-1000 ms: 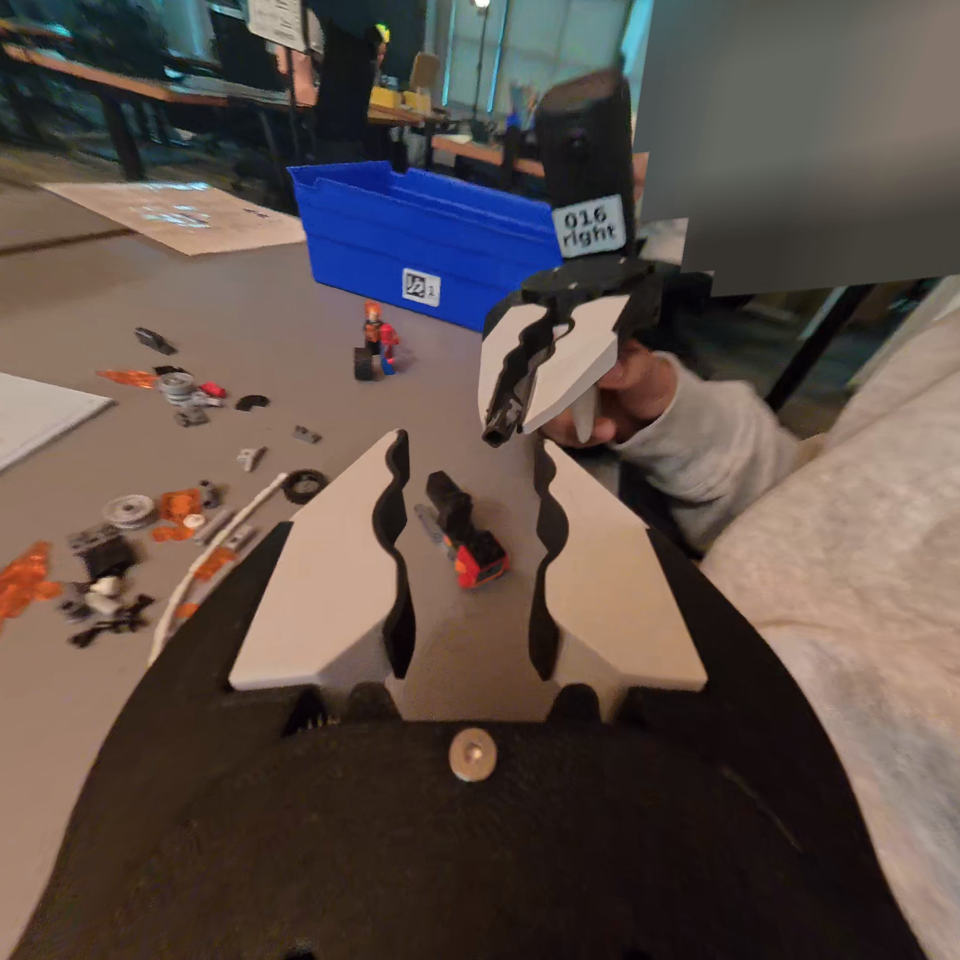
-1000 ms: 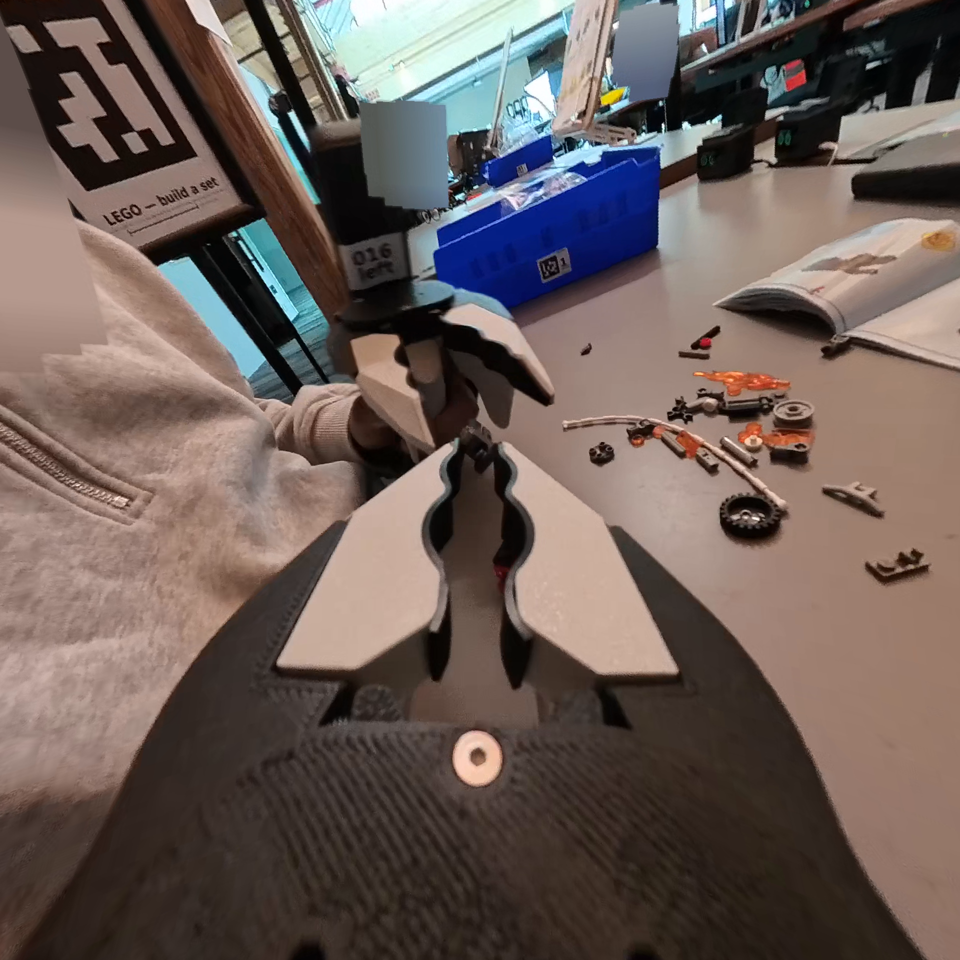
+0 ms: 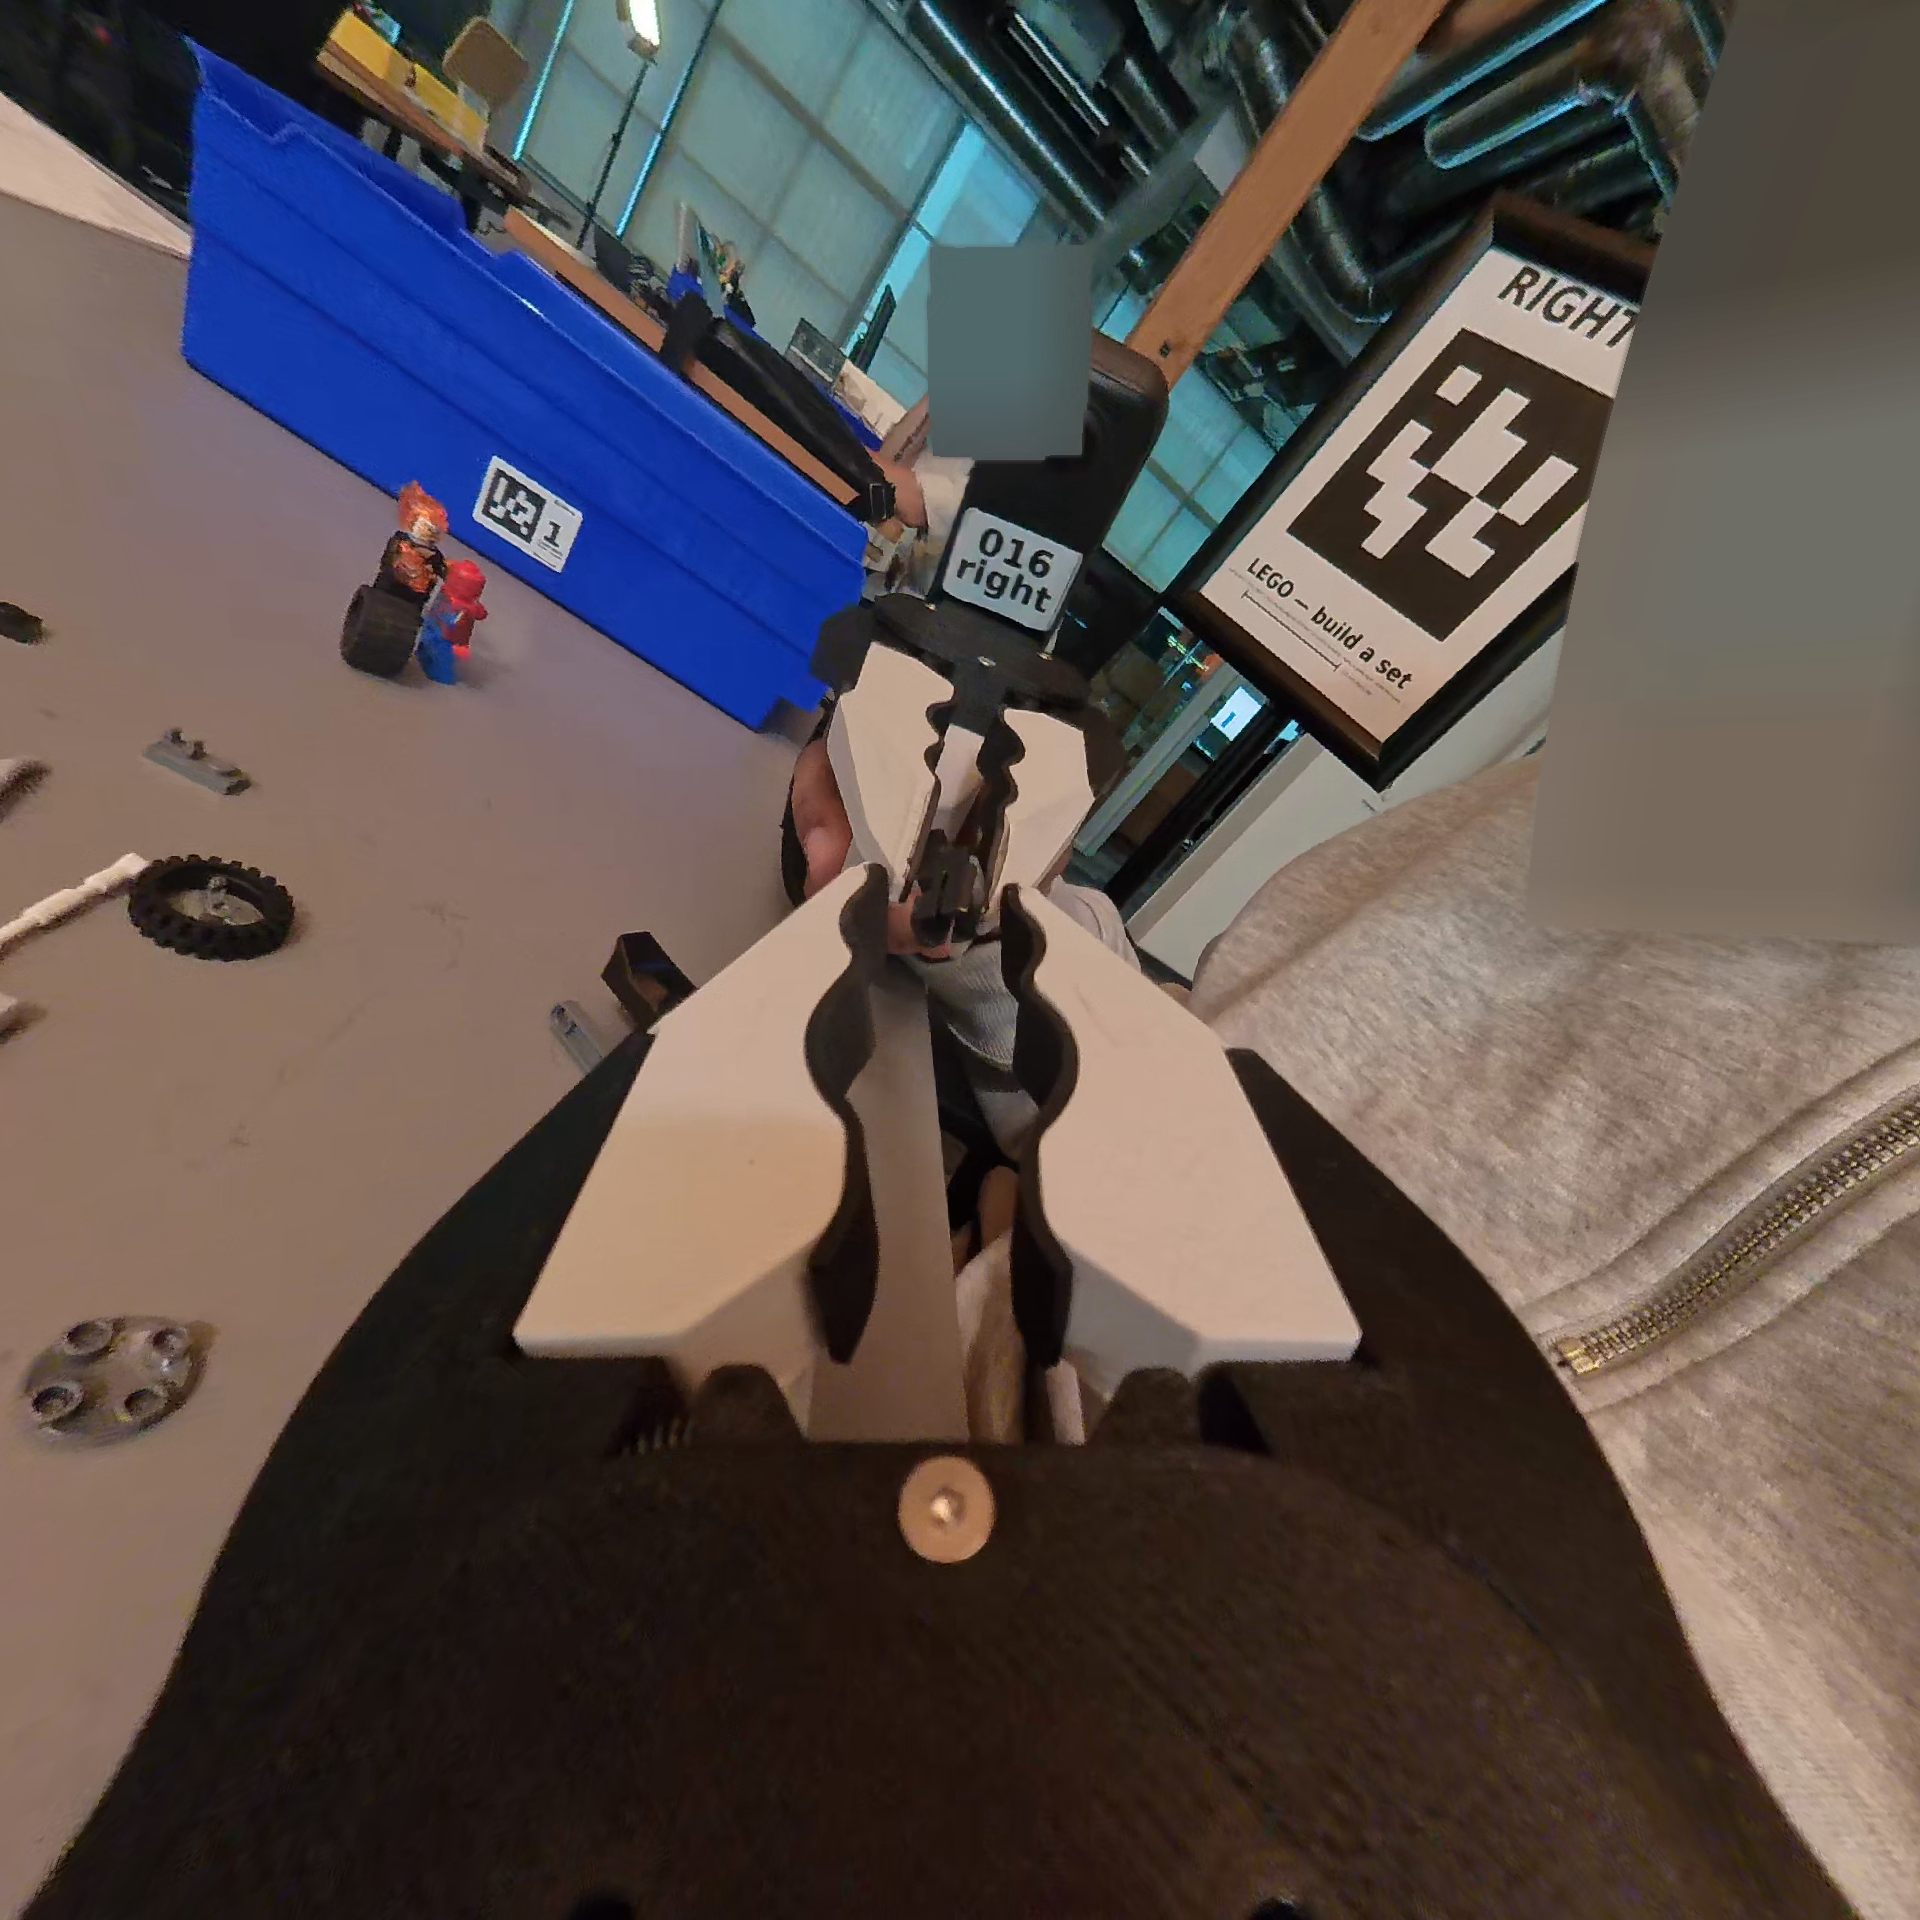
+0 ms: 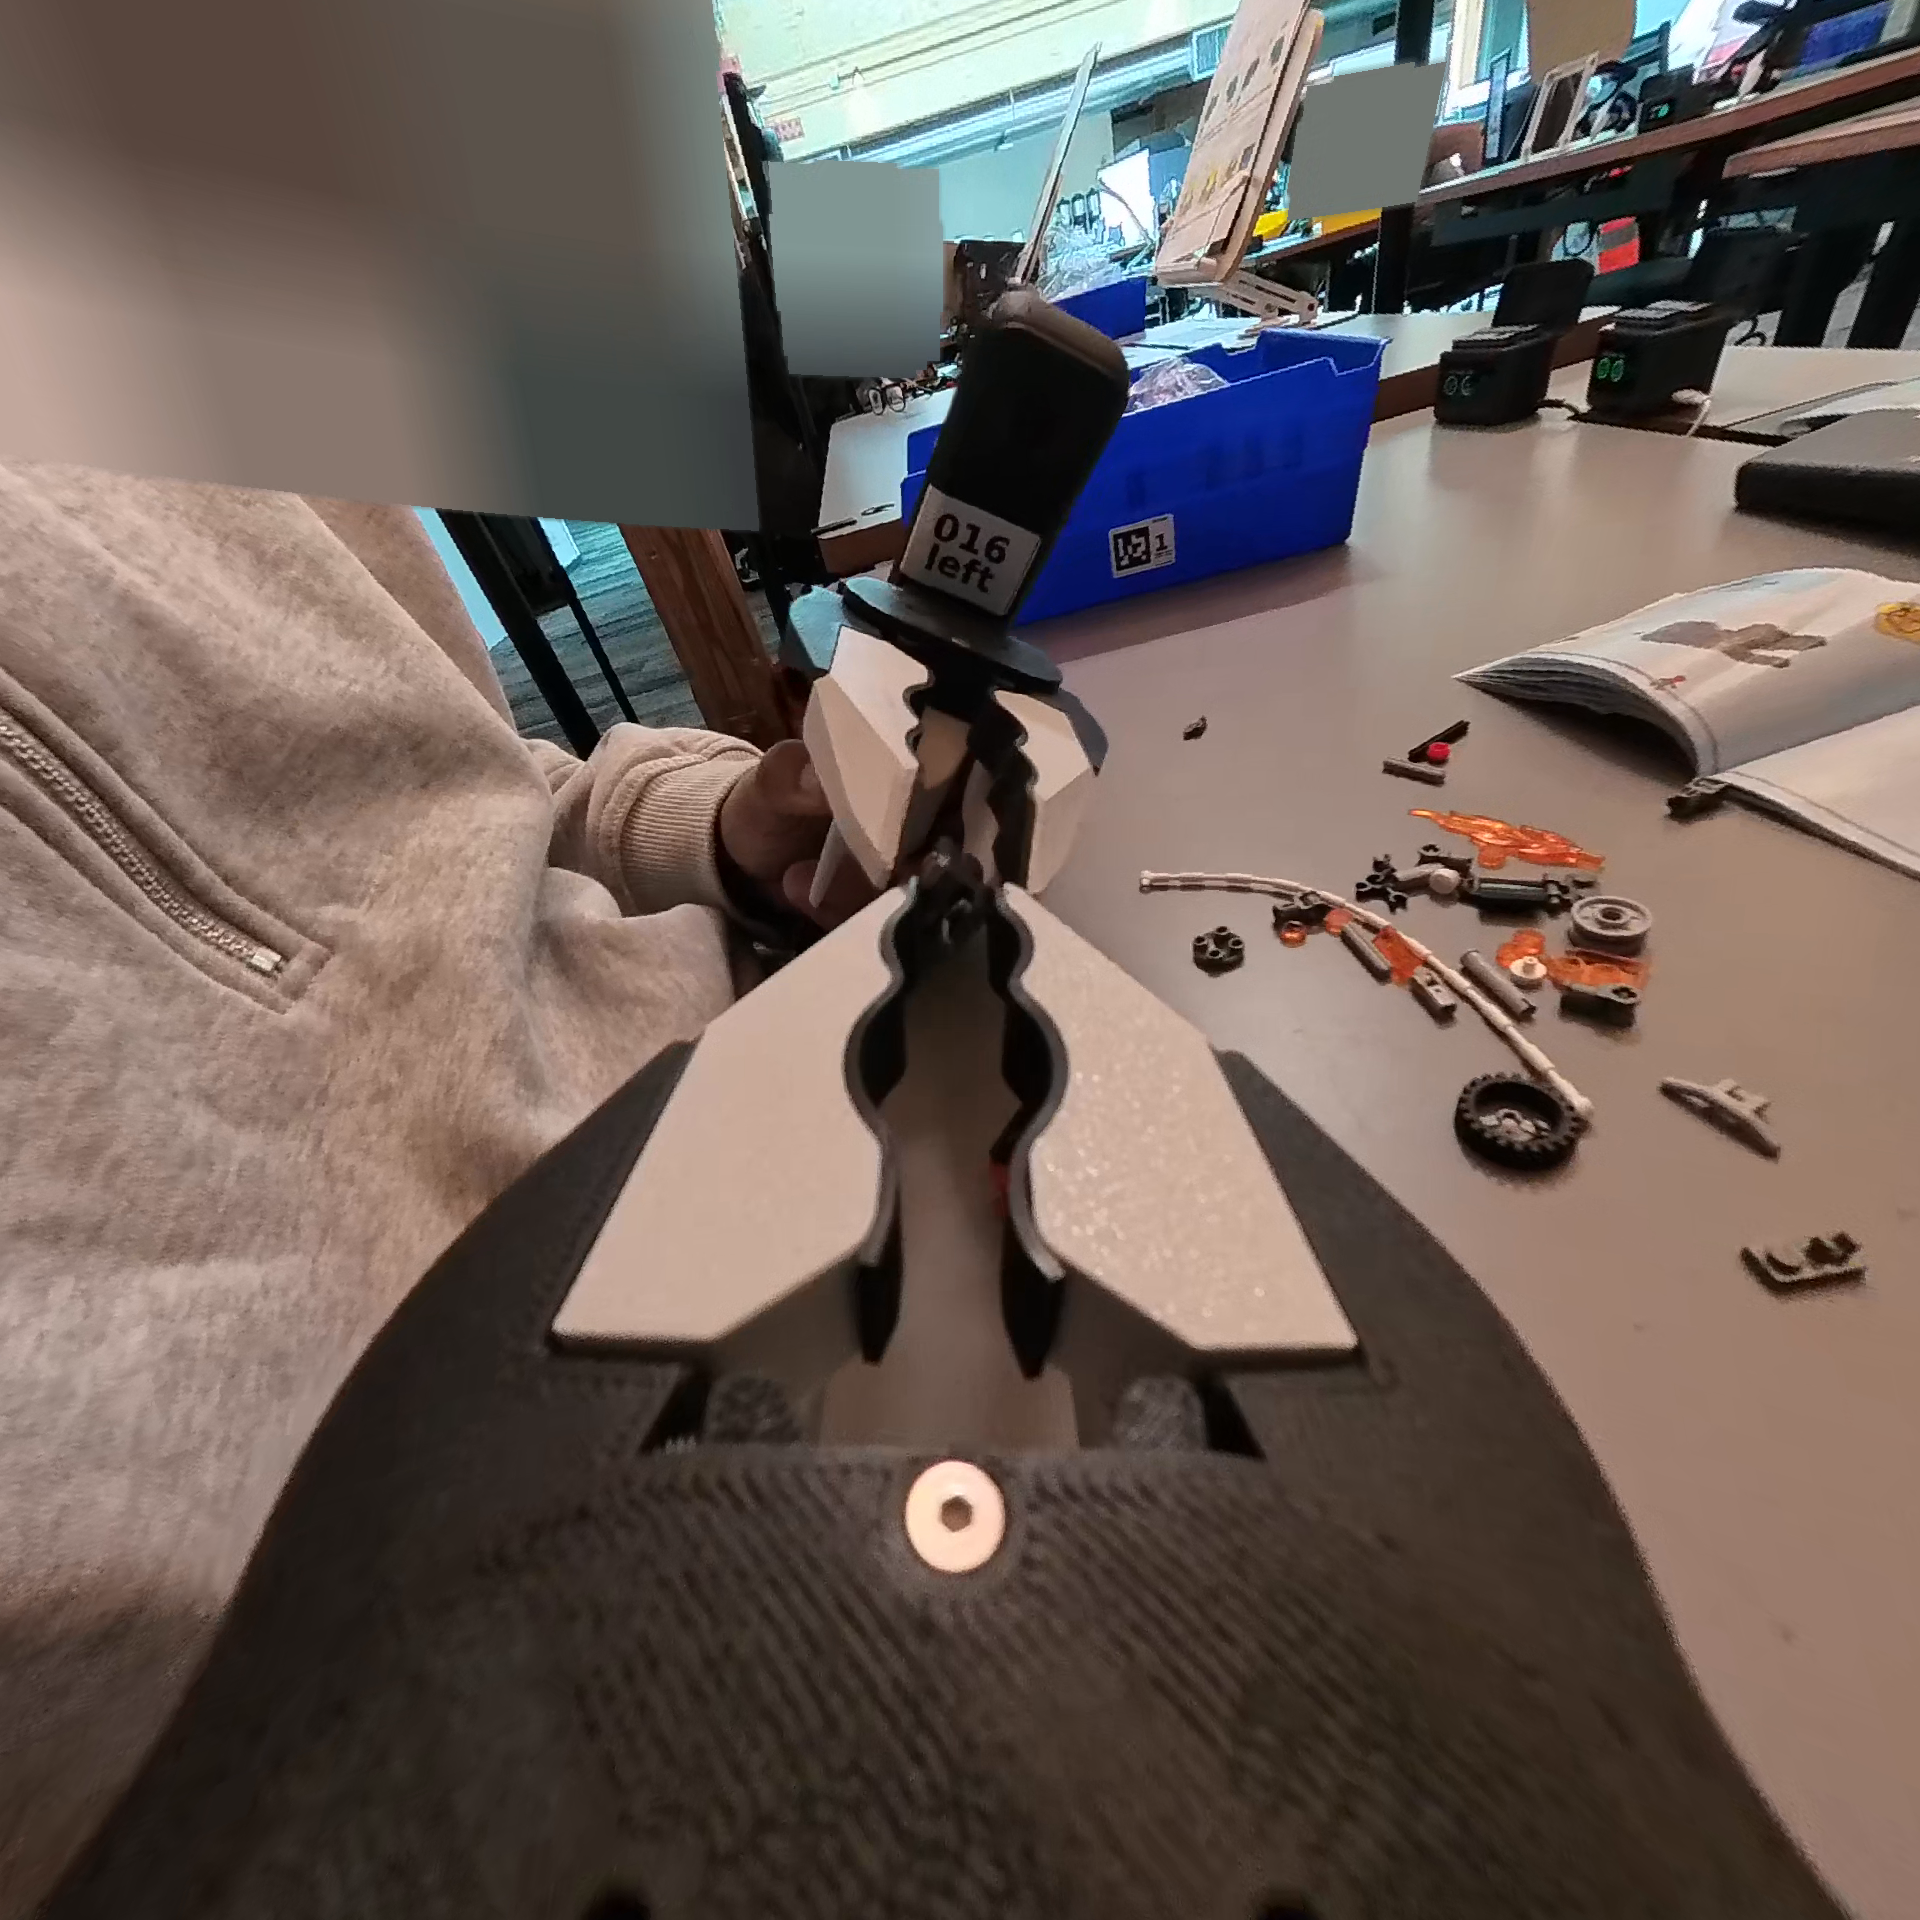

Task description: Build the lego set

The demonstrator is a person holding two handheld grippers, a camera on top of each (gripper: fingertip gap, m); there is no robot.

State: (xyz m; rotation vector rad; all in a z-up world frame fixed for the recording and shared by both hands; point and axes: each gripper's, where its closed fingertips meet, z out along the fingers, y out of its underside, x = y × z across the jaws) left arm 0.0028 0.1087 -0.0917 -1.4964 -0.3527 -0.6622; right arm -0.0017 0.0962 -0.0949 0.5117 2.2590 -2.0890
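Blue bin (image 3: pixel 582 436) on grey table (image 3: pixel 312 1091)

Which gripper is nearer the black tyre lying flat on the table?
Left, narrowly. The two grippers meet tip to tip above the table's near edge; the left gripper is on the tyre's side, the right gripper just beyond.

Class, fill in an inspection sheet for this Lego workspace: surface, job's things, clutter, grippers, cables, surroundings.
Surface: grey tabletop.
Job's things: small dark Lego assembly pinched between both grippers' tips; black toothed tyre; orange translucent flame pieces; two minifigures; open instruction booklet.
Clutter: blue plastic bin.
Grippers: left gripper and right gripper both shut on it, raised off the table.
Cables: nothing seen.
Surroundings: further workbenches.
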